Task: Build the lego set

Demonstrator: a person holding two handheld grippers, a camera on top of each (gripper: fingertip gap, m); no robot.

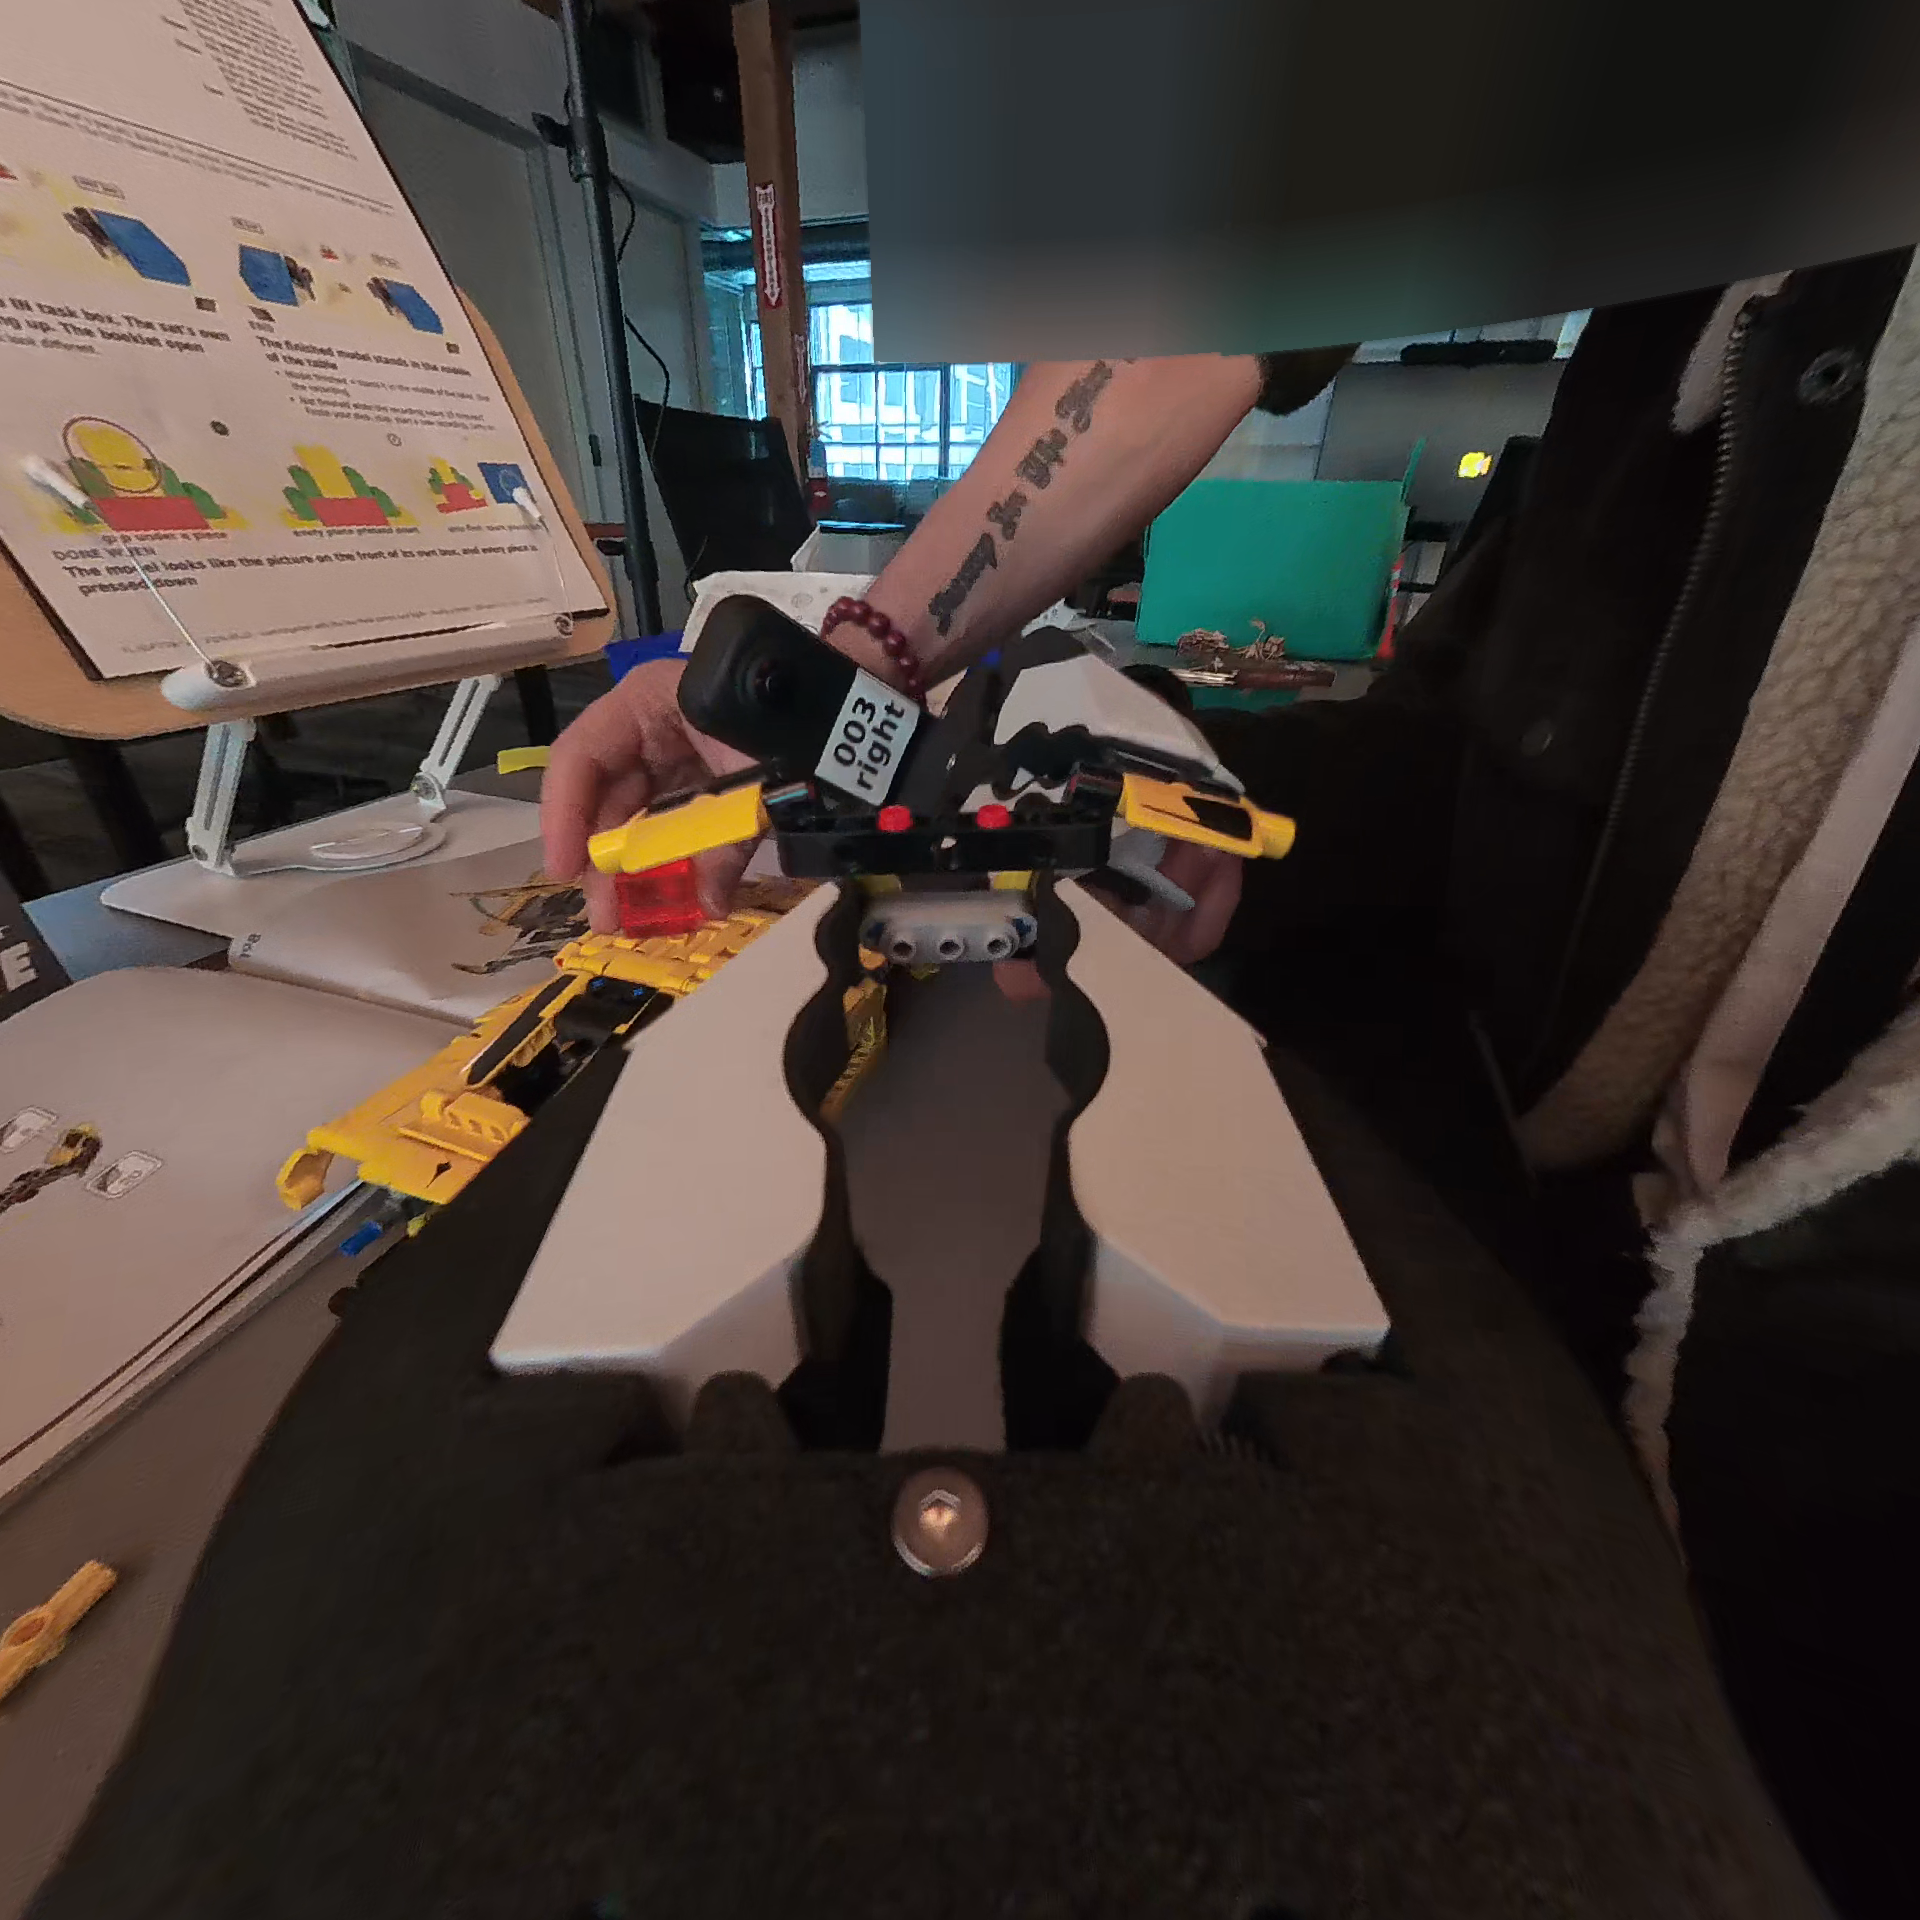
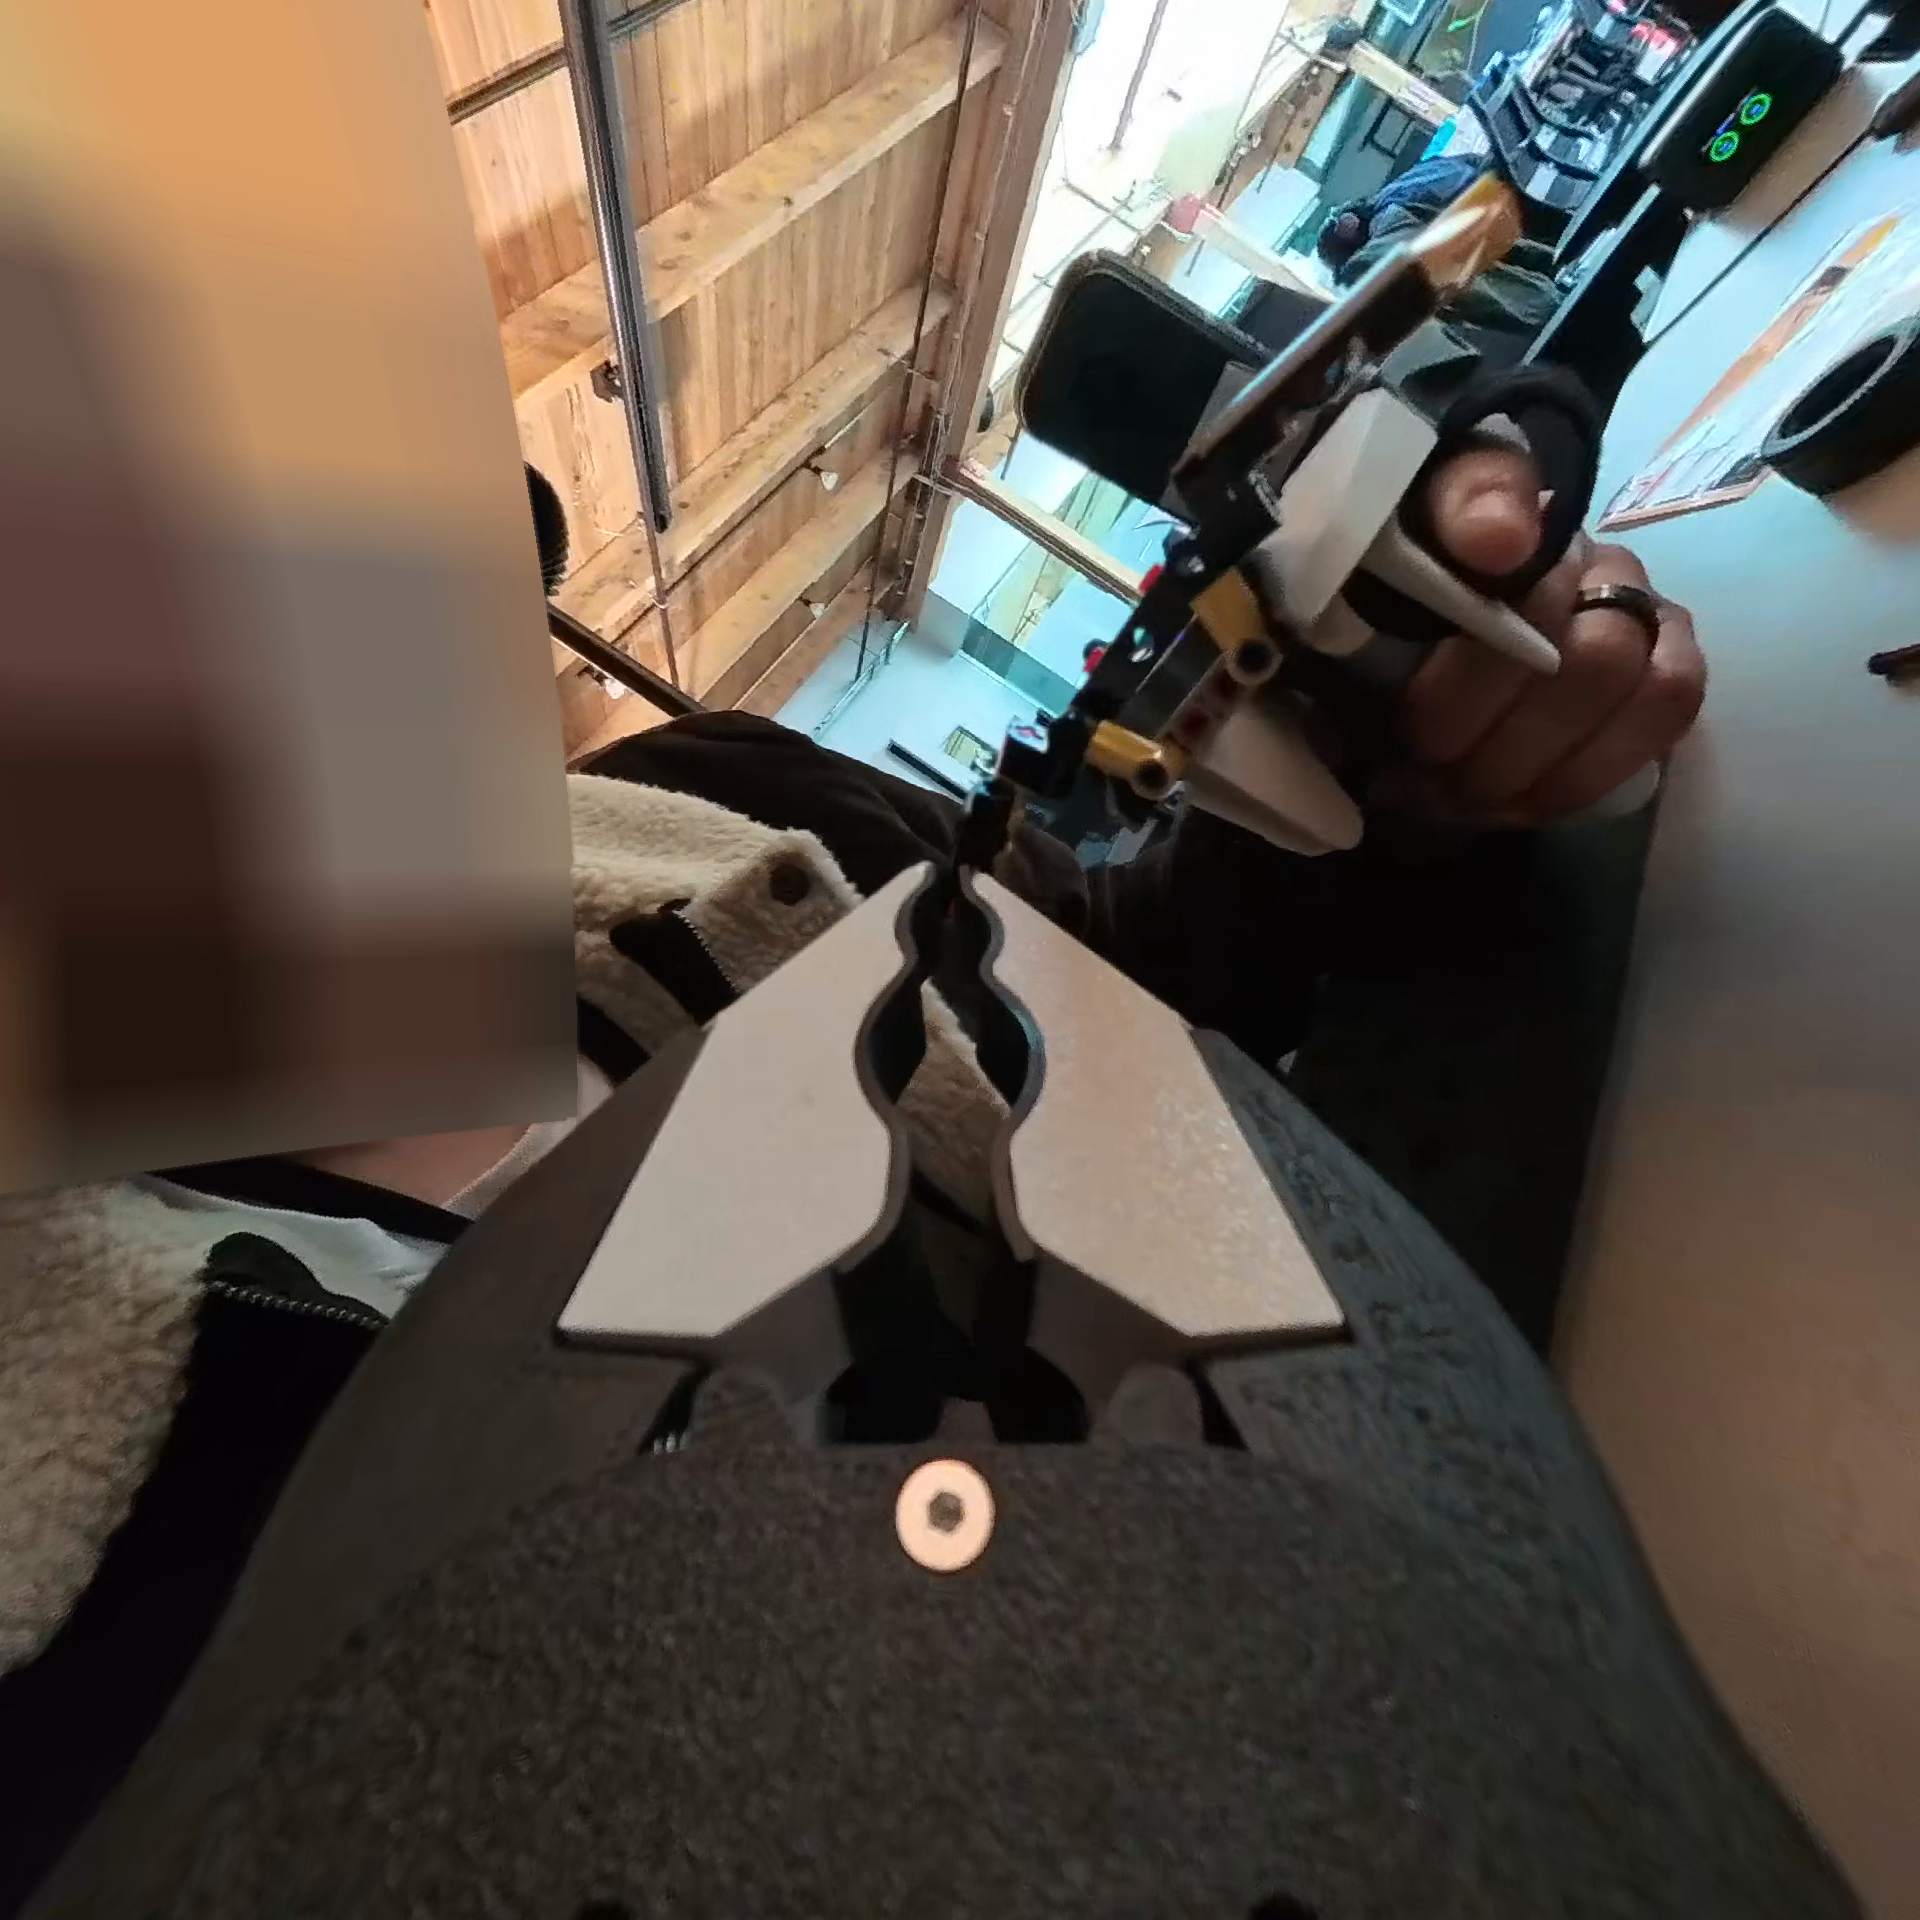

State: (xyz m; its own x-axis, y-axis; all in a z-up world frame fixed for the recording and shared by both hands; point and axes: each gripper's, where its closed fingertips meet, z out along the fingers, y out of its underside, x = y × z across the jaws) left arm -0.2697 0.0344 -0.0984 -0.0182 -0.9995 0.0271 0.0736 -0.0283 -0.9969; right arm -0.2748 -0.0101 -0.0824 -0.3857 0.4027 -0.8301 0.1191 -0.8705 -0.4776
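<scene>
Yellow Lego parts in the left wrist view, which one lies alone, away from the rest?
The small yellow connector piece at the bottom left corner lies alone on the table; the other yellow parts belong to the held assembly or the long yellow build.

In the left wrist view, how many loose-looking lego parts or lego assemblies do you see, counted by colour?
Black and yellow assembly, held at the left hand-held gripper tips: 1
Long yellow assembly on the booklet: 1
Transparent red brick in the person's hand: 1
Small yellow piece on the table: 1
Total: 4
</scene>
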